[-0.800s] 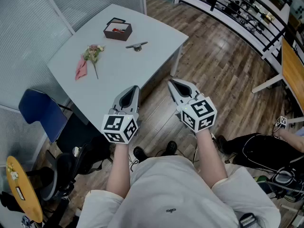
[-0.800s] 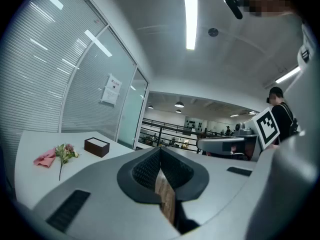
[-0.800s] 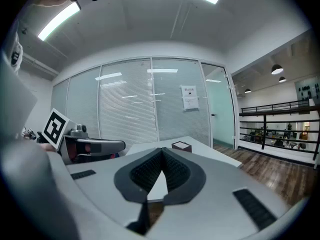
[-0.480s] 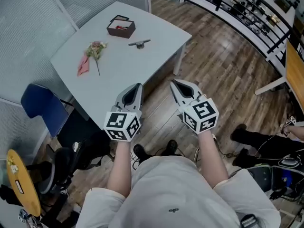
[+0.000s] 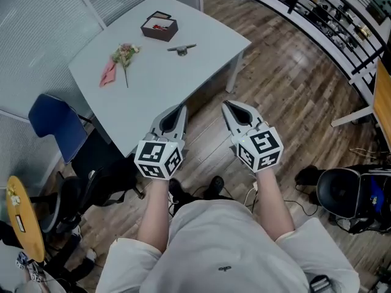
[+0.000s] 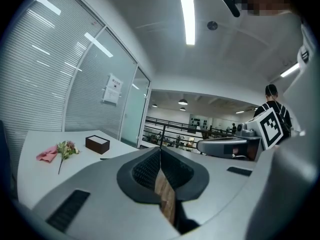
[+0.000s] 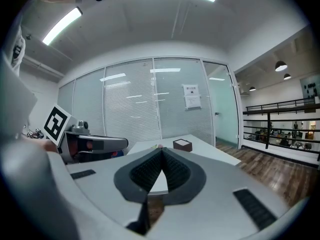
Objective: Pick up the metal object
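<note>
A small metal object (image 5: 181,49) lies on the white table (image 5: 159,90), near its far right part. My left gripper (image 5: 182,108) hangs over the table's near edge, shut and empty. My right gripper (image 5: 225,105) is held over the wooden floor beside the table, also shut with nothing between its jaws. Both are well short of the metal object. In the left gripper view my left gripper (image 6: 160,149) has its jaws together. In the right gripper view my right gripper (image 7: 162,149) looks the same, with the table (image 7: 200,146) beyond it.
A dark brown box (image 5: 159,28) stands at the table's far end, and a pink flower with a pink cloth (image 5: 117,63) lies at its left. A blue chair (image 5: 54,133) stands left of the table. Black railings and shelves (image 5: 324,17) run along the far right. A black office chair (image 5: 342,191) is at right.
The view has shifted: the table and its objects sit a little further up and right in the picture. Both grippers stay shut and hold nearly the same pose. The seated person at right is out of view.
</note>
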`<action>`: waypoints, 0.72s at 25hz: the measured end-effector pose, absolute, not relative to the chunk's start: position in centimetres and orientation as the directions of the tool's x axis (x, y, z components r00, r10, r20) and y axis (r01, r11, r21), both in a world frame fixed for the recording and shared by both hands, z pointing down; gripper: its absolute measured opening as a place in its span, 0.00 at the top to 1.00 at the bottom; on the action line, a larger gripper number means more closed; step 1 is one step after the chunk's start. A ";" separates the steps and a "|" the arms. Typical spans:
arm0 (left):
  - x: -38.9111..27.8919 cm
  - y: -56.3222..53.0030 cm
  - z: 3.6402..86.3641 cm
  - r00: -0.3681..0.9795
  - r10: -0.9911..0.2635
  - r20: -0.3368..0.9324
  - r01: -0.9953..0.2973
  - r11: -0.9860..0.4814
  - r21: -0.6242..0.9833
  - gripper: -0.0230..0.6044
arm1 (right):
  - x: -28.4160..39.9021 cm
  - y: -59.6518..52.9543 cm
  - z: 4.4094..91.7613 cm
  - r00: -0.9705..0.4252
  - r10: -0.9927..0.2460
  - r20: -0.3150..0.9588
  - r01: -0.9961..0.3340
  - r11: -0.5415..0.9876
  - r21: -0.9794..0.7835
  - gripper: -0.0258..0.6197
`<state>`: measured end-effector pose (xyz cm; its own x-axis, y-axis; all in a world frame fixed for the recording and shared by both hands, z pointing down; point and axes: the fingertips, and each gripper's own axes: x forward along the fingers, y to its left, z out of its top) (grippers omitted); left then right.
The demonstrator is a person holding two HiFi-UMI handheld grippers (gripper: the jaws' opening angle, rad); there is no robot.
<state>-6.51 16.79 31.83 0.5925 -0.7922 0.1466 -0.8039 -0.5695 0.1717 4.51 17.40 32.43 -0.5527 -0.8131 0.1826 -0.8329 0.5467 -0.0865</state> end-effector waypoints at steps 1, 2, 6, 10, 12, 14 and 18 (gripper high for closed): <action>-6.3 16.9 31.8 0.589 -0.794 0.146 -0.806 -0.566 0.172 0.93 | 4.7 17.5 32.4 -0.558 -0.810 0.182 -0.829 0.552 -0.086 0.95; -6.1 17.1 31.8 0.586 -0.797 0.146 -0.808 -0.563 0.172 0.93 | 4.9 17.6 32.4 -0.562 -0.807 0.182 -0.826 0.557 -0.086 0.95; -5.5 17.6 32.0 0.576 -0.804 0.148 -0.816 -0.553 0.169 0.93 | 5.6 18.1 32.7 -0.570 -0.800 0.185 -0.821 0.565 -0.086 0.95; -5.4 17.9 31.9 0.571 -0.807 0.153 -0.819 -0.549 0.167 0.93 | 5.7 18.4 33.0 -0.581 -0.792 0.187 -0.814 0.573 -0.099 0.95; -5.5 17.9 31.9 0.568 -0.808 0.157 -0.822 -0.547 0.162 0.93 | 5.5 18.3 32.9 -0.584 -0.791 0.181 -0.812 0.575 -0.105 0.95; -5.9 17.7 32.0 0.565 -0.809 0.163 -0.824 -0.544 0.155 0.93 | 5.0 18.0 33.0 -0.585 -0.792 0.175 -0.811 0.575 -0.109 0.95; -6.3 16.9 32.3 0.573 -0.802 0.168 -0.819 -0.552 0.157 0.93 | 4.3 17.3 33.3 -0.584 -0.791 0.179 -0.811 0.574 -0.112 0.95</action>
